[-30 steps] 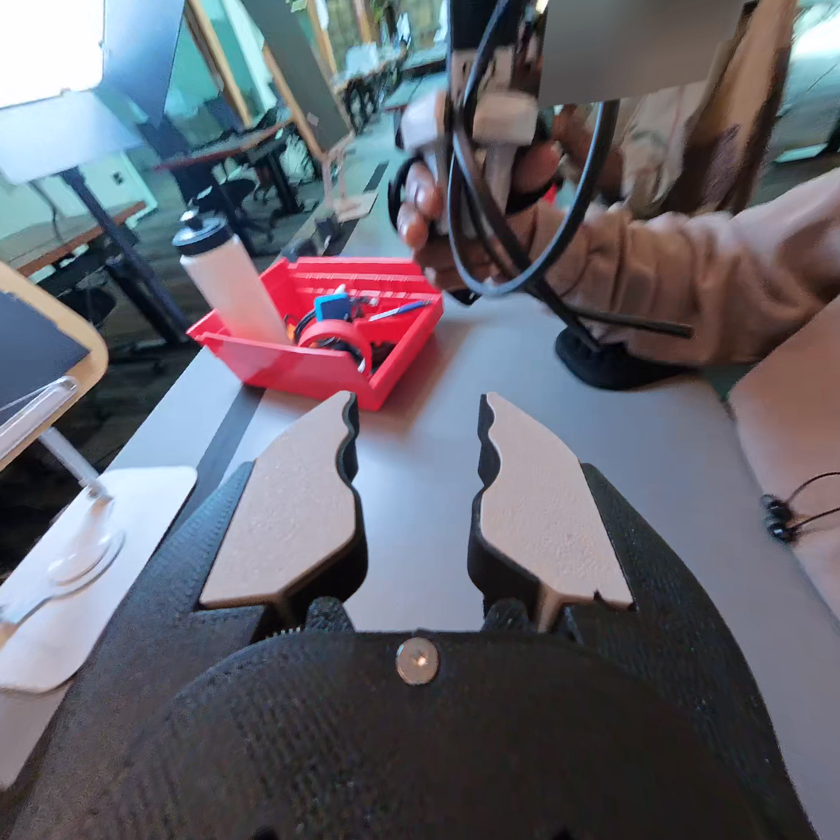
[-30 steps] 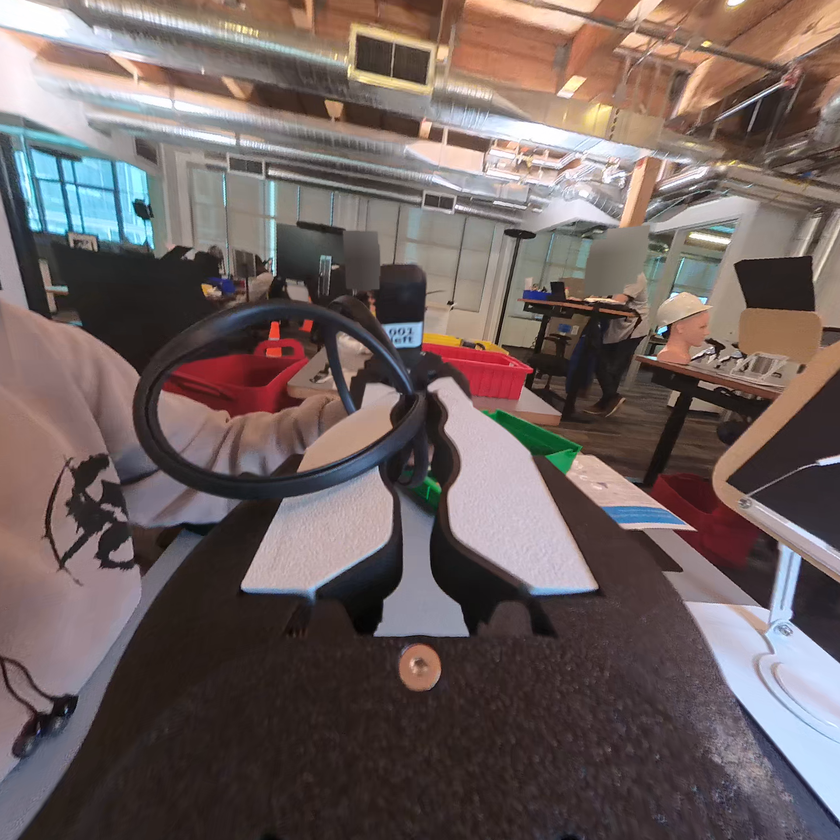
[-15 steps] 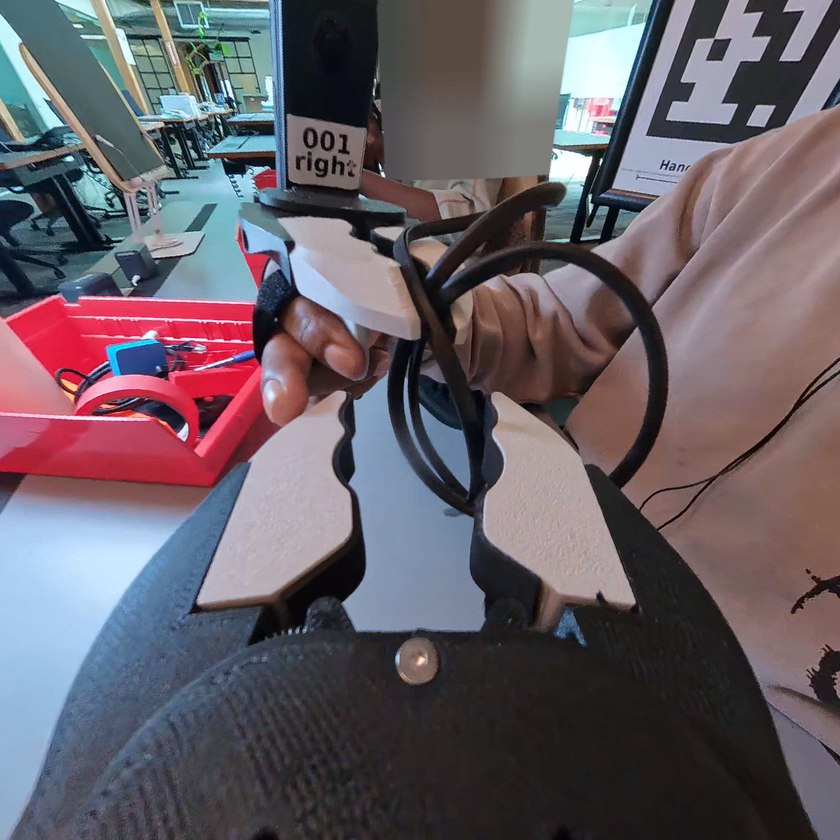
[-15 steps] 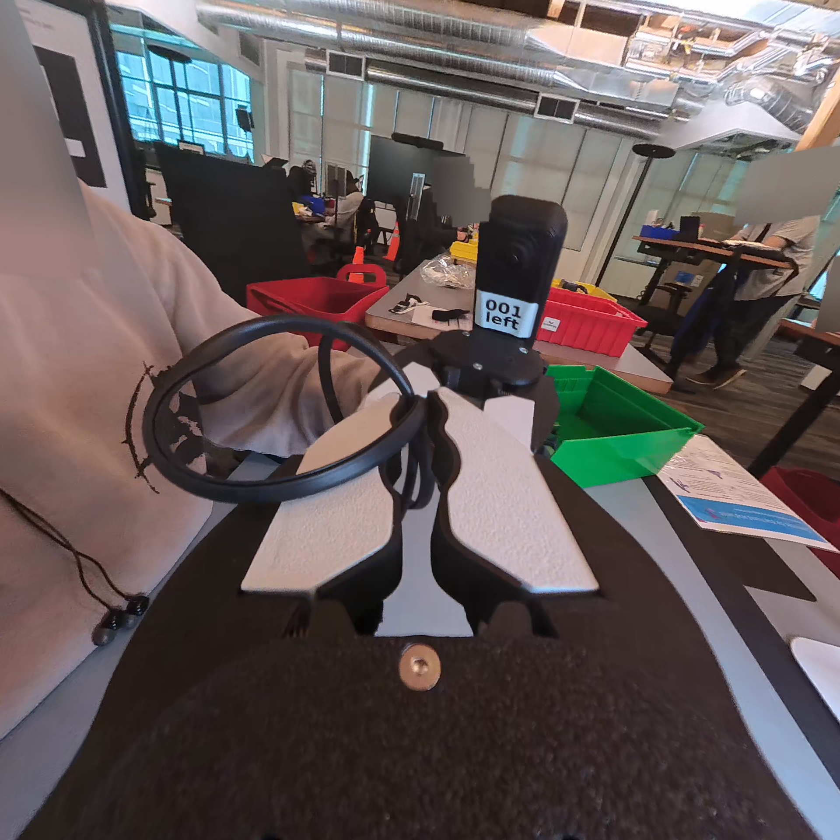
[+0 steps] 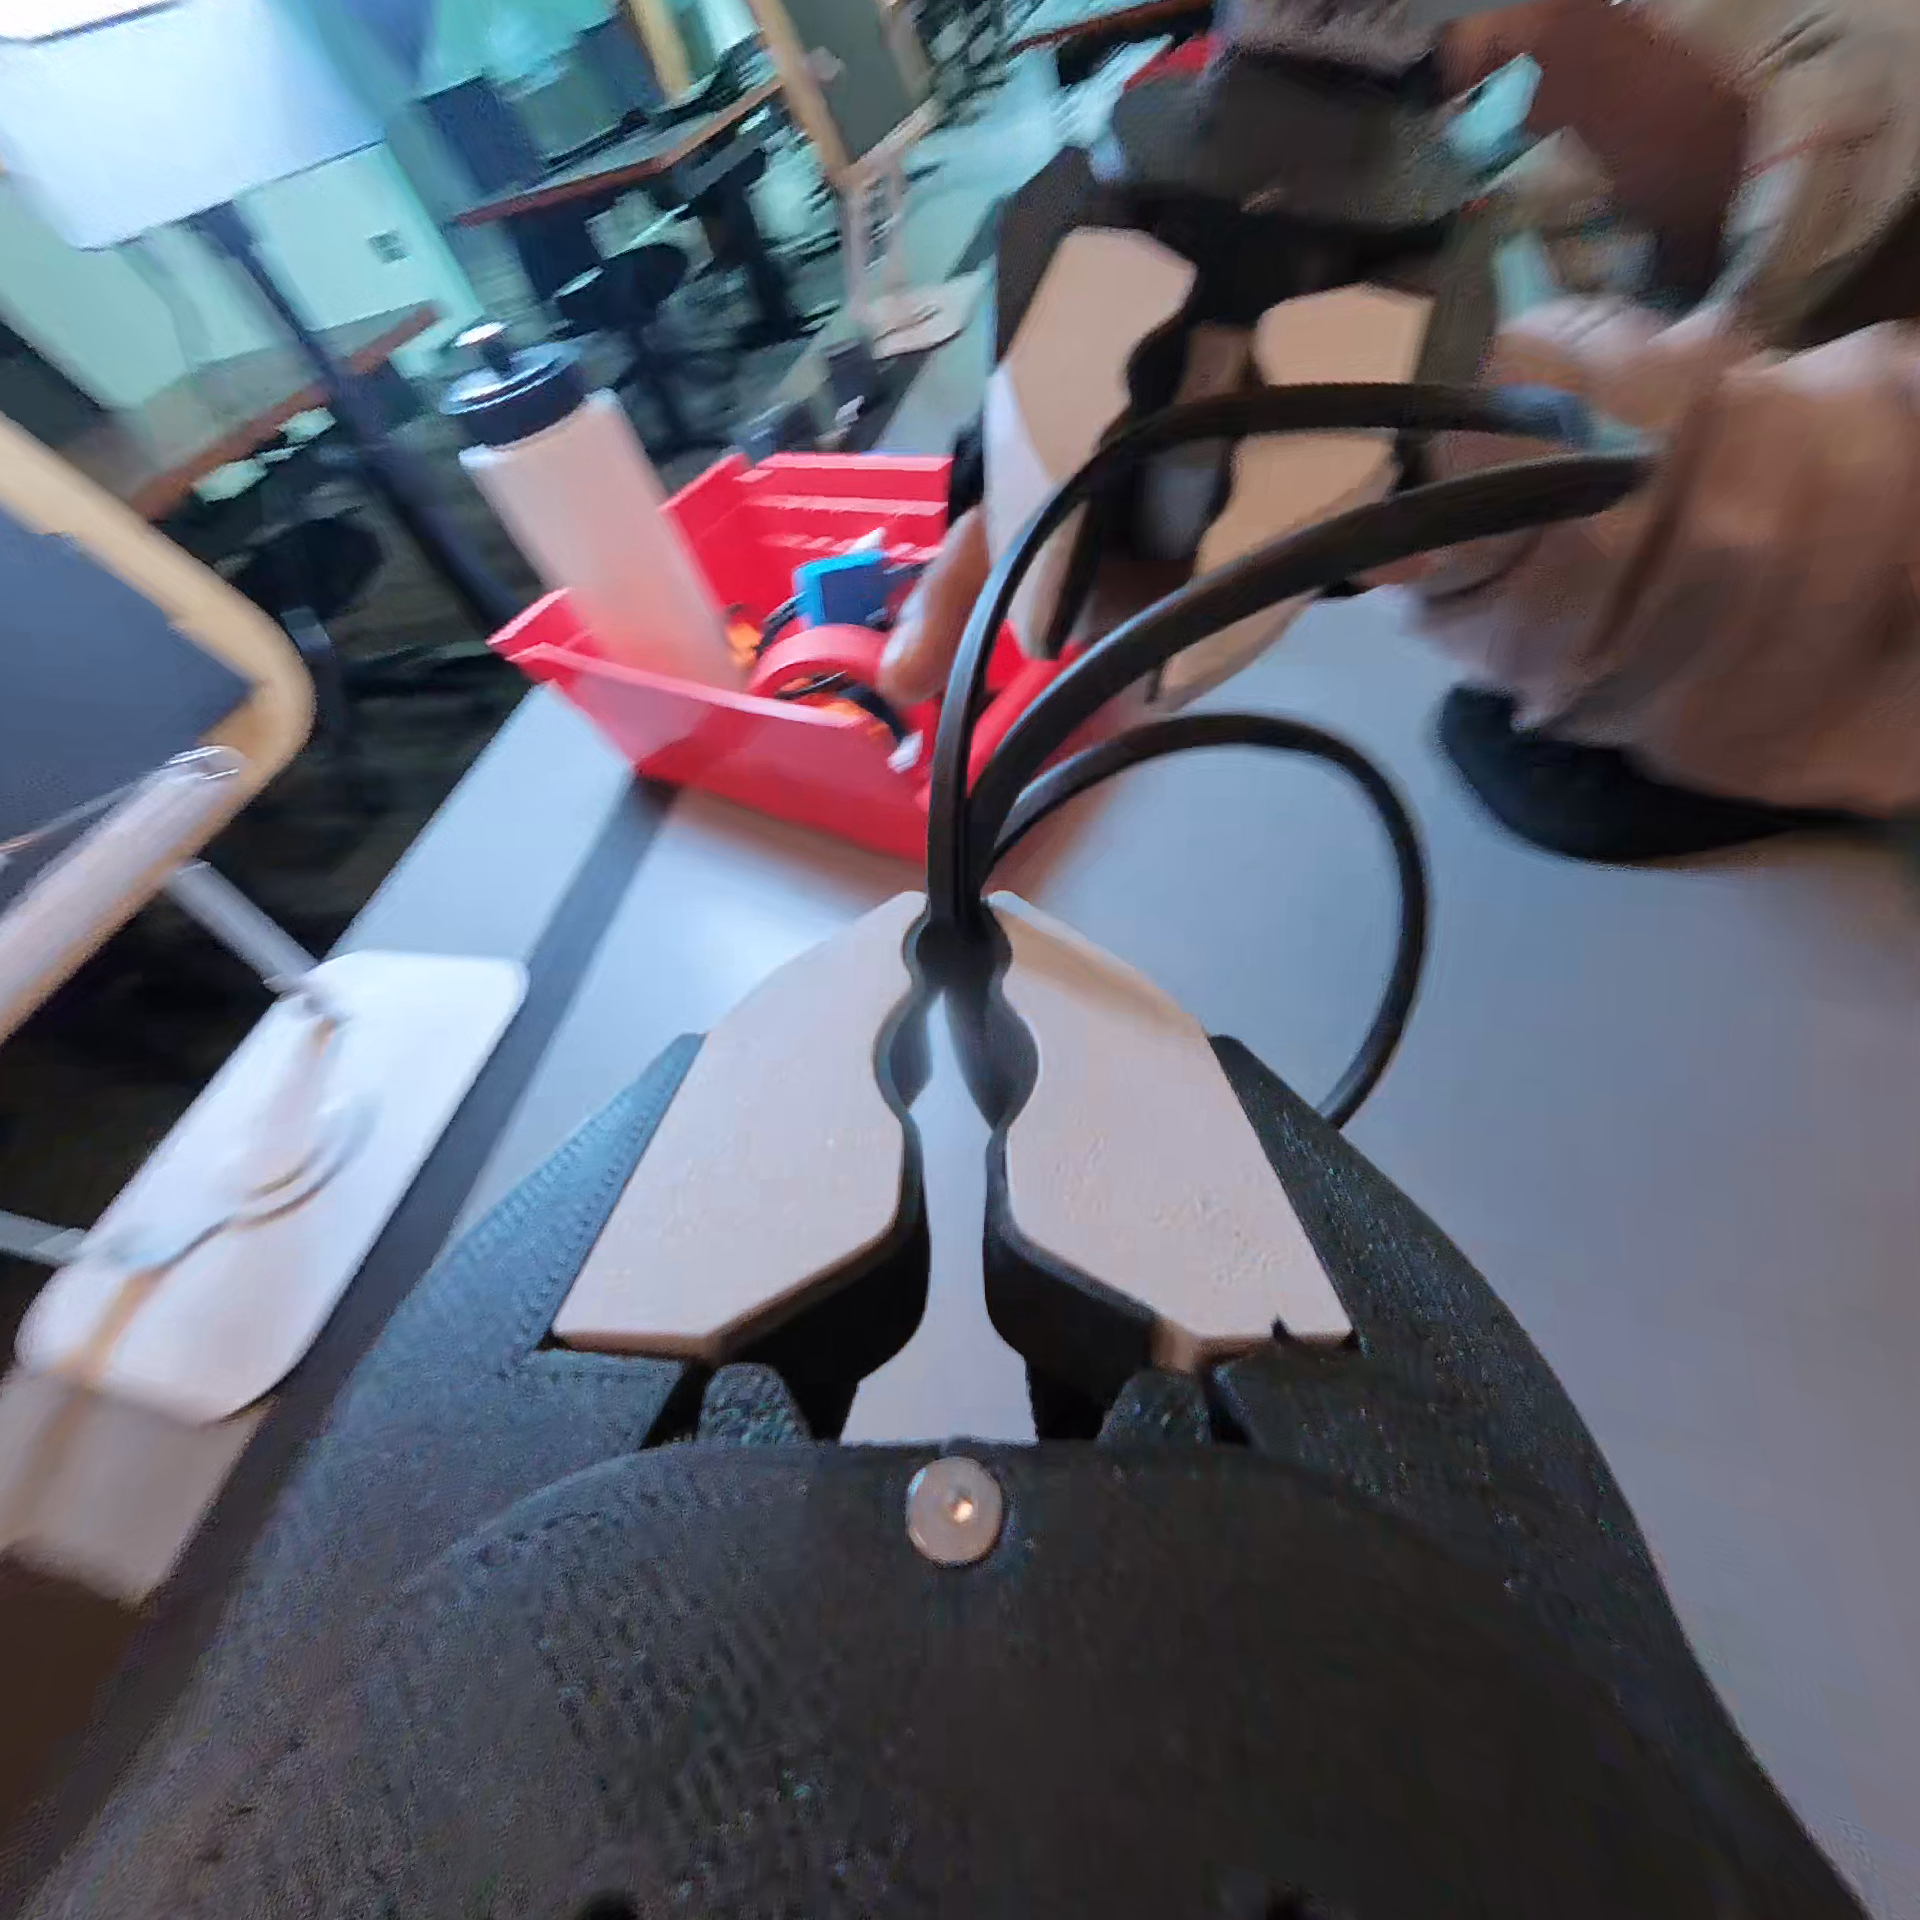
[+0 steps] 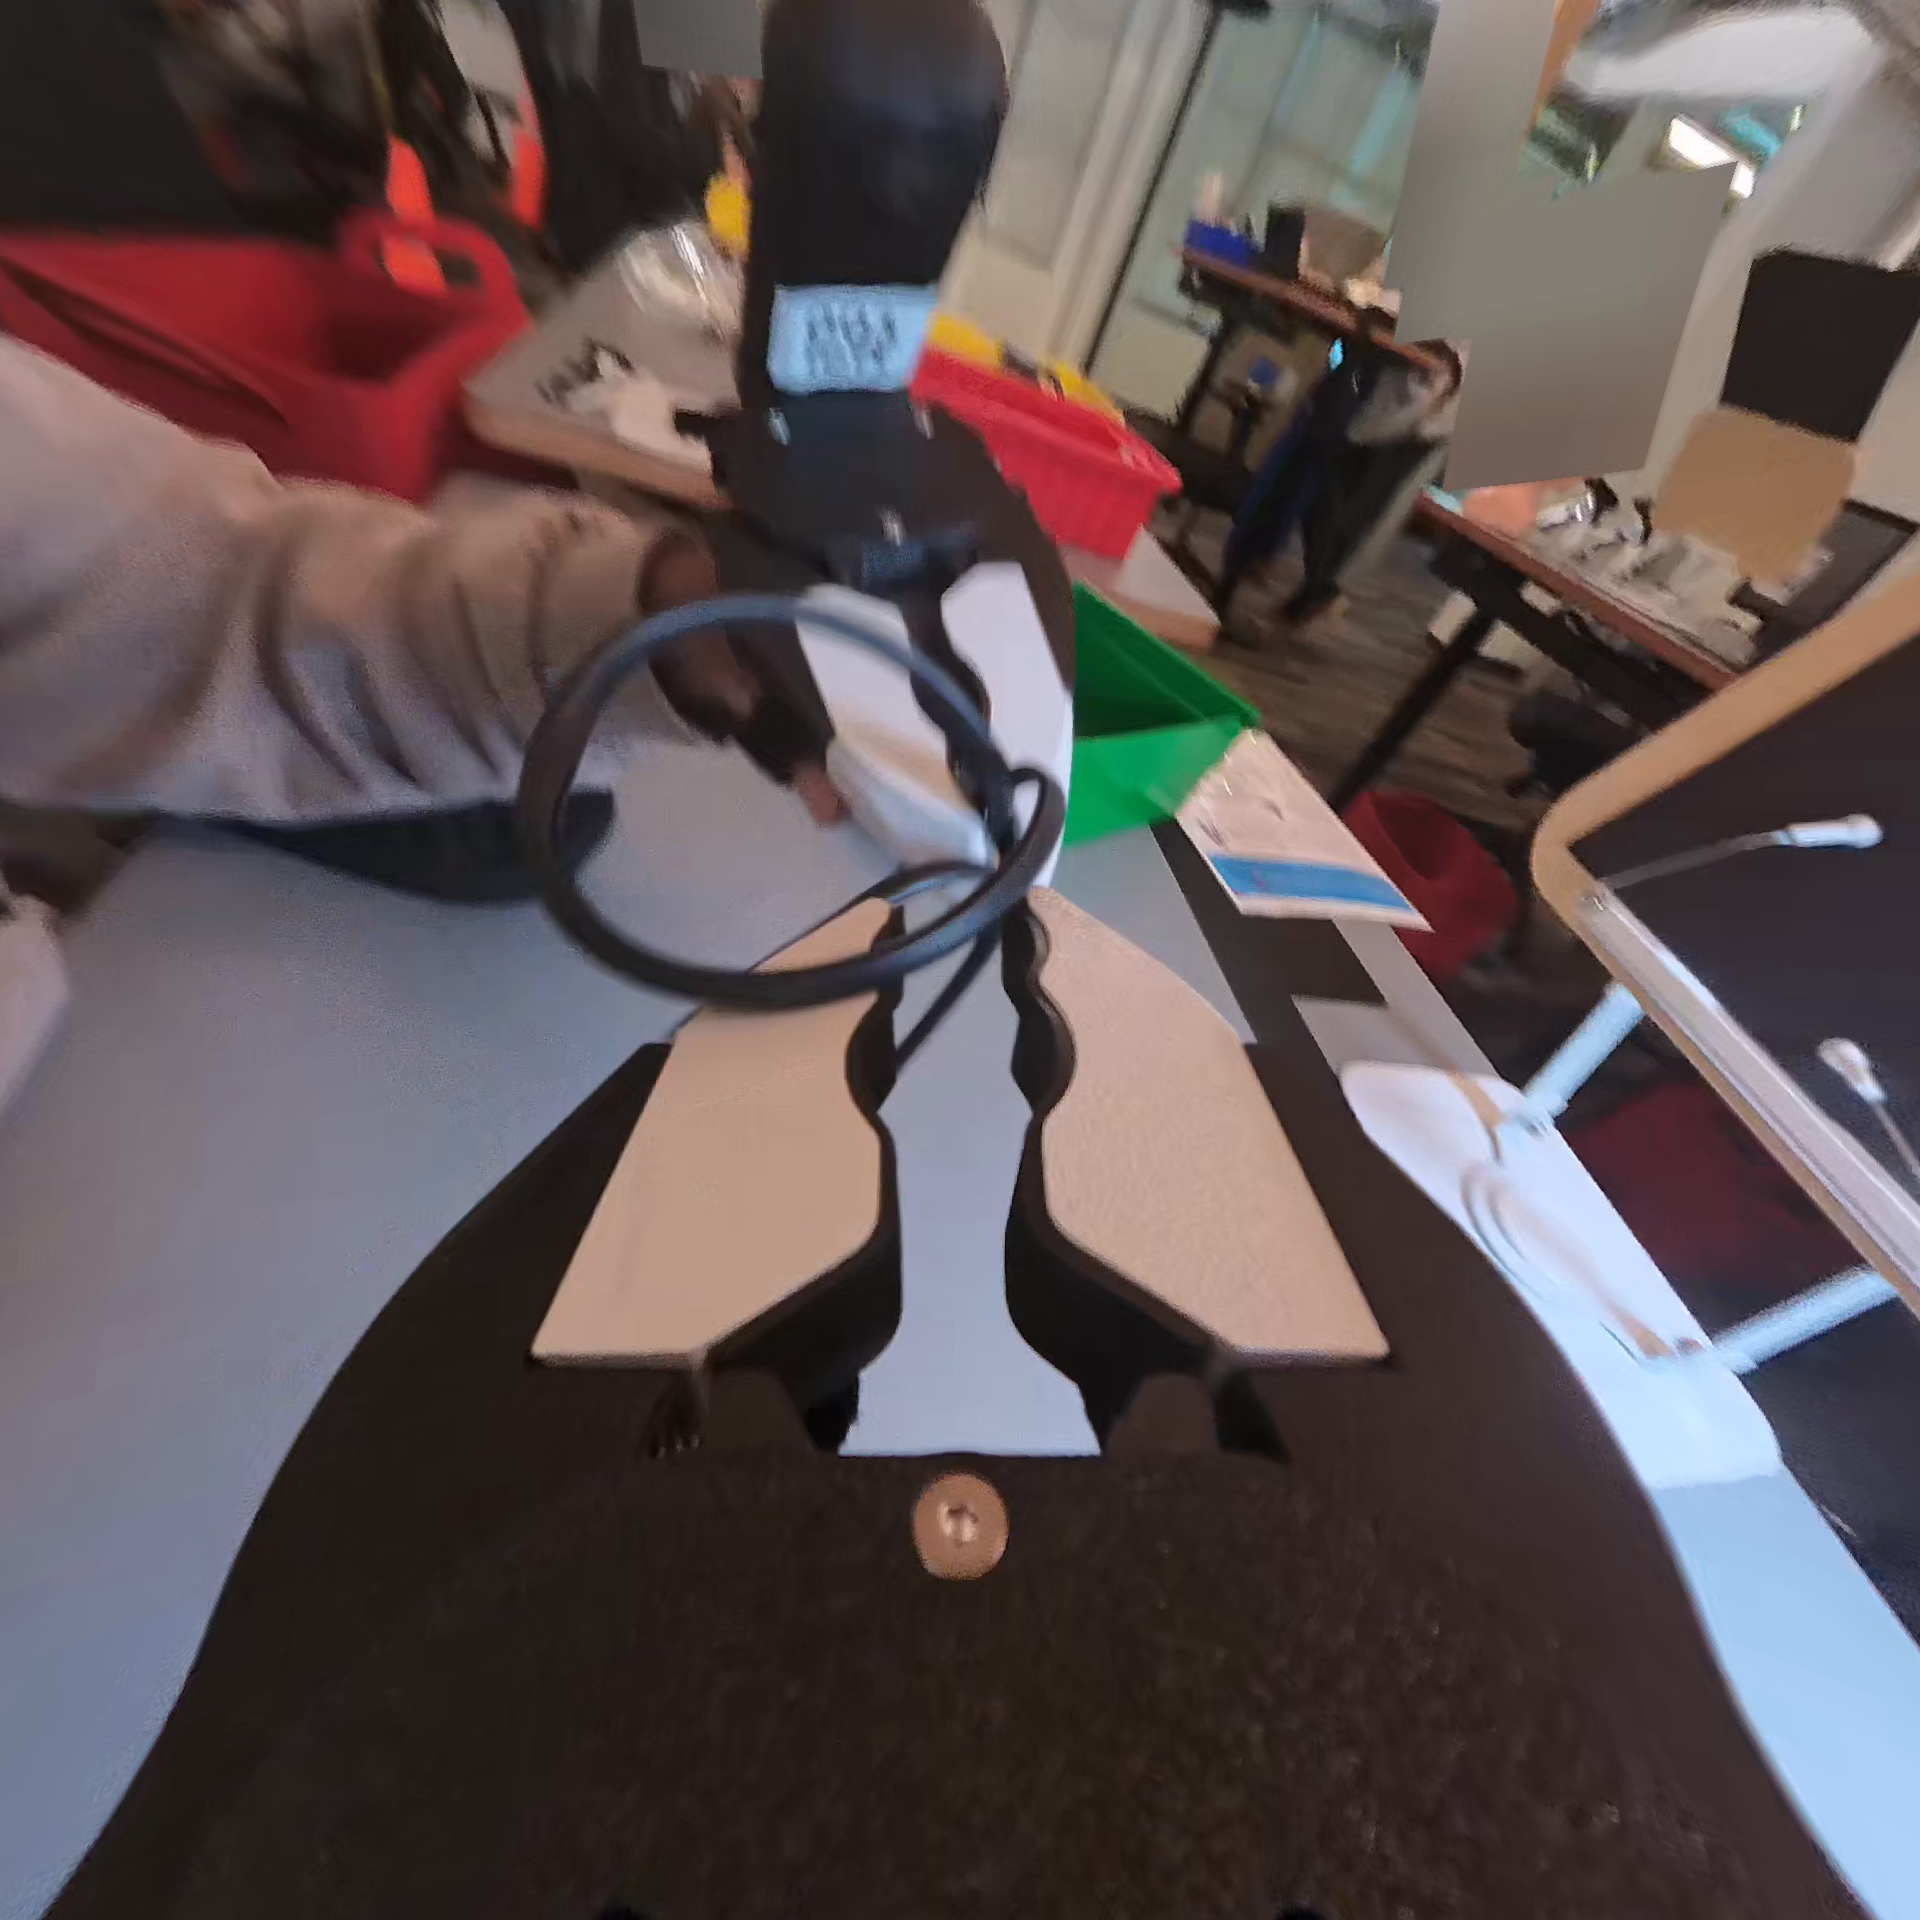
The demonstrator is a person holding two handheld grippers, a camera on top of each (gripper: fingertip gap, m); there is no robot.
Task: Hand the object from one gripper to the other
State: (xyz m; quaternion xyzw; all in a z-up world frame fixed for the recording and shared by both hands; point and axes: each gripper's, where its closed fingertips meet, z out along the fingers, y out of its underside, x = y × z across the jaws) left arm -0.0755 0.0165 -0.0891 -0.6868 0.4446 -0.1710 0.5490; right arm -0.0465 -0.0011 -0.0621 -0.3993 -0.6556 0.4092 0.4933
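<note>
A black coiled cable (image 5: 1408,935) is pinched between the tips of my left gripper (image 5: 958,935), which is shut on it low over the grey table (image 5: 1610,1195). Its loops rise toward my right gripper (image 5: 1164,499), blurred at the top of the left wrist view. In the right wrist view my right gripper (image 6: 951,925) has its jaws apart. The cable (image 6: 540,821) hangs from the left gripper (image 6: 987,821) just ahead of it. One loop lies across my right gripper's left fingertip and a strand runs through the gap, not pinched.
A red bin (image 5: 790,758) with a tape roll and small items, and a white bottle (image 5: 603,540), stand at the table's far left. A green bin (image 6: 1153,758) and a paper sheet (image 6: 1299,873) lie beyond. A tablet stand's white base (image 6: 1507,1195) is at the right. The gap from one gripper's tips to the other's is roughly 4 centimeters.
My left gripper has shut on the cable. My right gripper has opened and let it go. Both grippers have dropped lower over the table.
</note>
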